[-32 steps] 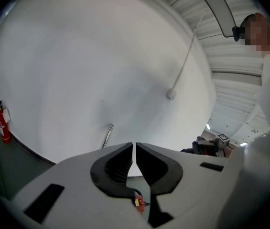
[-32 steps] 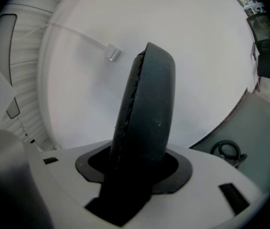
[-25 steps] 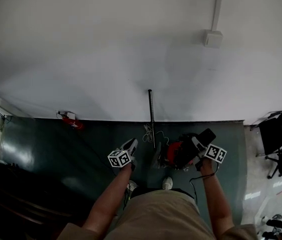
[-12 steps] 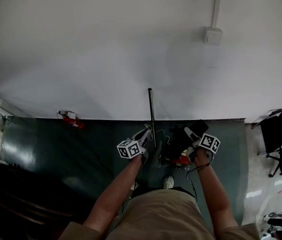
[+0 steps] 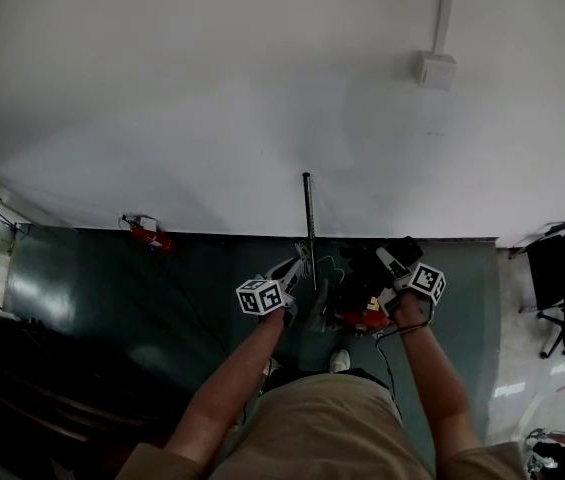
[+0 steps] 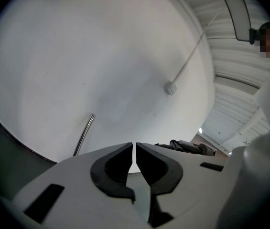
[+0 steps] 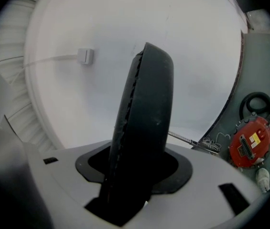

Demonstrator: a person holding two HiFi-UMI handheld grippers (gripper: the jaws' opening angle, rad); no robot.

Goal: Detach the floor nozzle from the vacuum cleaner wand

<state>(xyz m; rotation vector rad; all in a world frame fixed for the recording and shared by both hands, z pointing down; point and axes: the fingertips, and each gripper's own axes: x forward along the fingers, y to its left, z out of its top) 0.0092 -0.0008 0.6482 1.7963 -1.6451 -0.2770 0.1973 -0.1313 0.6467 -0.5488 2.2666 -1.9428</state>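
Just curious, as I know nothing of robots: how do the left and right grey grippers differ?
The left grey gripper has its jaws shut together; the right grey gripper has them apart. The left holds nothing; the right clamps a black plastic floor nozzle. Both carry a cube with square markers.

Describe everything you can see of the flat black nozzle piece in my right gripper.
The black floor nozzle is a flat, elongated, matte, plastic-looking piece with a rounded upper end and a ridged strip along its left edge. It stands nearly upright and edge-on in the right gripper view, leaning slightly right. Its lower part is clamped between the pads of the right gripper. Nothing else visibly touches it. The thin metal wand stands apart behind it, so it looks detached.
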